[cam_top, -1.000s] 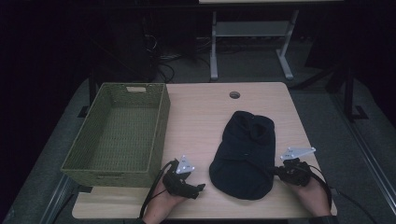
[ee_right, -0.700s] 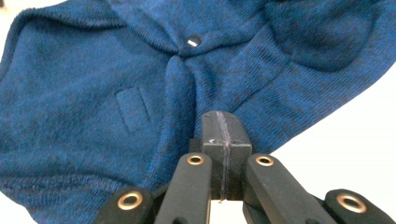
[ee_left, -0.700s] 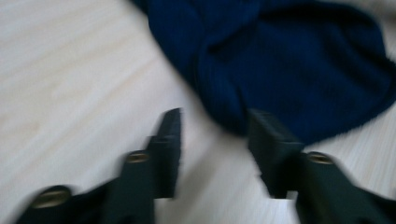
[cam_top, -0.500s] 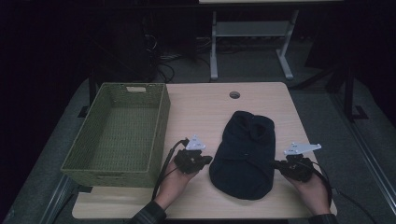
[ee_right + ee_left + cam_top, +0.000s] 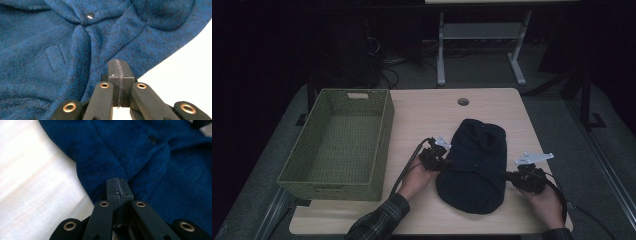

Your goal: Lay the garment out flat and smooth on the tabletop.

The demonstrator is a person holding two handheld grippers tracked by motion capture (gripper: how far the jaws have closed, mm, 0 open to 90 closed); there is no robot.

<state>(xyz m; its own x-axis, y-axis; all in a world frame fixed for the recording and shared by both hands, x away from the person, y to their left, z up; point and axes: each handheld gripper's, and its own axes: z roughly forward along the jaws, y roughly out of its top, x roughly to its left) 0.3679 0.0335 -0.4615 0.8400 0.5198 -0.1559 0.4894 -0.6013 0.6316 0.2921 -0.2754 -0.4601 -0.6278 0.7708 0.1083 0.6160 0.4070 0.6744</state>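
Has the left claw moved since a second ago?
Yes. The left claw has moved away from the table's near edge and toward the blue garment; it now sits shut at the garment's left edge, beside the green basket.

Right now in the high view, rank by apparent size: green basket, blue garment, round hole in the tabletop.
1. green basket
2. blue garment
3. round hole, far the smallest, though it lies farther from the camera.

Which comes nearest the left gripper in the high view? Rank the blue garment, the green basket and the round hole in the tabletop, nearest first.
Measured from the left gripper:
1. Blue garment: right at the jaws, on the gripper's right.
2. Green basket: to its left, at the table's left edge.
3. Round hole: farther up the table, near the far edge.
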